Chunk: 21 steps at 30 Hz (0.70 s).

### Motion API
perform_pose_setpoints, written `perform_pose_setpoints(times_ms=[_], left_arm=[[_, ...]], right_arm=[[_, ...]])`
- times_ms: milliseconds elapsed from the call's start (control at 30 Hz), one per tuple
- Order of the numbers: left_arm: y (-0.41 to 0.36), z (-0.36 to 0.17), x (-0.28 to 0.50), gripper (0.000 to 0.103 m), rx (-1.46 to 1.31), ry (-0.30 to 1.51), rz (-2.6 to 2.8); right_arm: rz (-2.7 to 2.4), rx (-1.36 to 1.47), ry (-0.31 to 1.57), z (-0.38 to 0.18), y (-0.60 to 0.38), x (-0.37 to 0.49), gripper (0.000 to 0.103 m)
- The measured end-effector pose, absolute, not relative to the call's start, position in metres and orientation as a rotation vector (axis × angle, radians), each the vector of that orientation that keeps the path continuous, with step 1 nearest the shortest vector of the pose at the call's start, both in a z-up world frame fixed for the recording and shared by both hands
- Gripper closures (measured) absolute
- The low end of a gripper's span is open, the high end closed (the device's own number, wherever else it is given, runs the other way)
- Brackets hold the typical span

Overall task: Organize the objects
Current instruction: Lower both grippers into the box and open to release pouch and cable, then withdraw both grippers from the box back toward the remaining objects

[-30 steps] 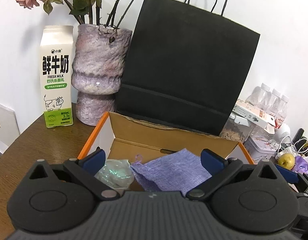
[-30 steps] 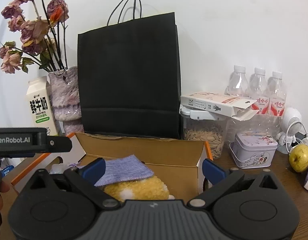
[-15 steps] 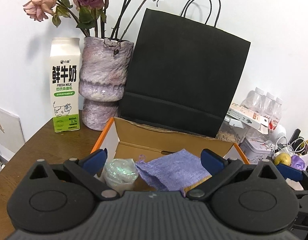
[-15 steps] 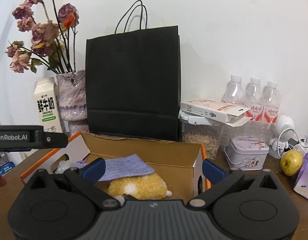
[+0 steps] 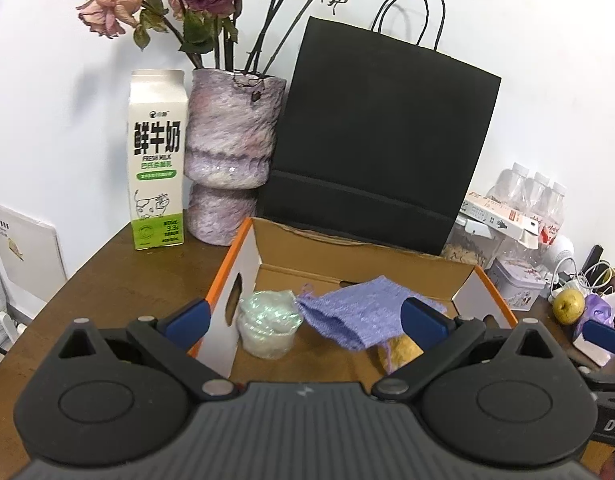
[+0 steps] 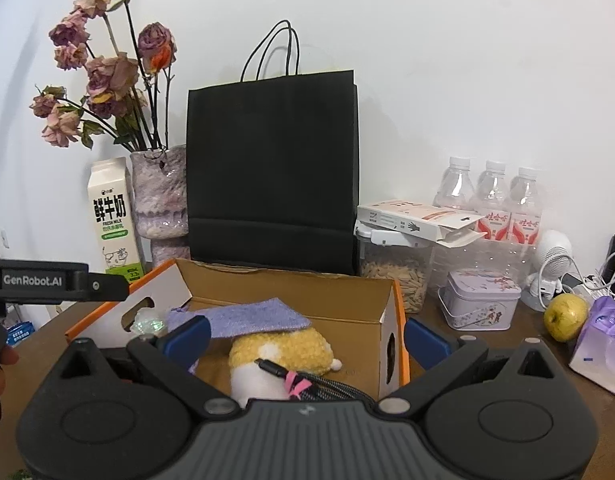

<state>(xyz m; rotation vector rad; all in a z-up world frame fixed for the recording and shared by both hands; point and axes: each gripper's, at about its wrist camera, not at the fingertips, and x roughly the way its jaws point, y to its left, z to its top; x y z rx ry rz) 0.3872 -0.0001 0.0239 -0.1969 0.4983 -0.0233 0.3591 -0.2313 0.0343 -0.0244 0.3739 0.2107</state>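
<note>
- My left gripper [image 5: 305,314] has its jaws spread wide with nothing between them; its blue fingertips [image 5: 187,314] frame the open cardboard box [image 5: 347,256] straight ahead at 12 o'clock.
- Inside the box, in the left wrist view, a shiny wrapped bundle [image 5: 269,322] stands at about 11 o'clock, just beside the left wall with its handle cut-out.
- A purple cloth [image 5: 363,312] lies at about 1 o'clock, draped over a yellow plush toy [image 5: 401,350] of which I see only a corner.
- My right gripper [image 6: 305,334] is also wide apart and empty, held over the near side of the box.
- From the right wrist view the plush toy [image 6: 283,350] sits at 12 o'clock under the cloth [image 6: 251,316], and a braided cable [image 6: 307,384] with a pink tie rests against the toy's near side.
- Behind the box a black paper bag [image 6: 273,168] stands upright against the wall.
- At 10 o'clock of the box stand a milk carton [image 5: 157,160] and a vase [image 5: 231,152] of dried roses, touching or nearly so.
- At 2 o'clock, in the right wrist view, I see a jar of seeds [image 6: 395,276], a small tin [image 6: 481,300], three water bottles [image 6: 493,200] and a yellow pear [image 6: 565,316] on the wooden table [image 6: 487,344].
</note>
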Motion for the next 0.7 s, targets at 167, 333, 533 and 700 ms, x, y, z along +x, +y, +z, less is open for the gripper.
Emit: perform_pose_setpoints(times_ms=[167, 333, 533, 700], left_arm=[[0.007, 0.021, 0.374, 0.000, -0.190, 0.505, -0.011], [0.014, 0.017, 0.360, 0.000, -0.191, 0.512, -0.003], [0.021, 0.015, 0.340, 0.000, -0.188, 0.504, -0.014], [0.024, 0.011, 0.325, 0.000, -0.170, 0.494, -0.028]], right_arm=[[0.210, -0.027, 0.365, 0.034, -0.235, 0.341, 0.000], [0.210, -0.025, 0.359, 0.029, -0.237, 0.323, 0.000], [0.210, -0.031, 0.347, 0.022, -0.240, 0.301, 0.000], [0.218, -0.033, 0.329, 0.016, -0.241, 0.280, 0.000]])
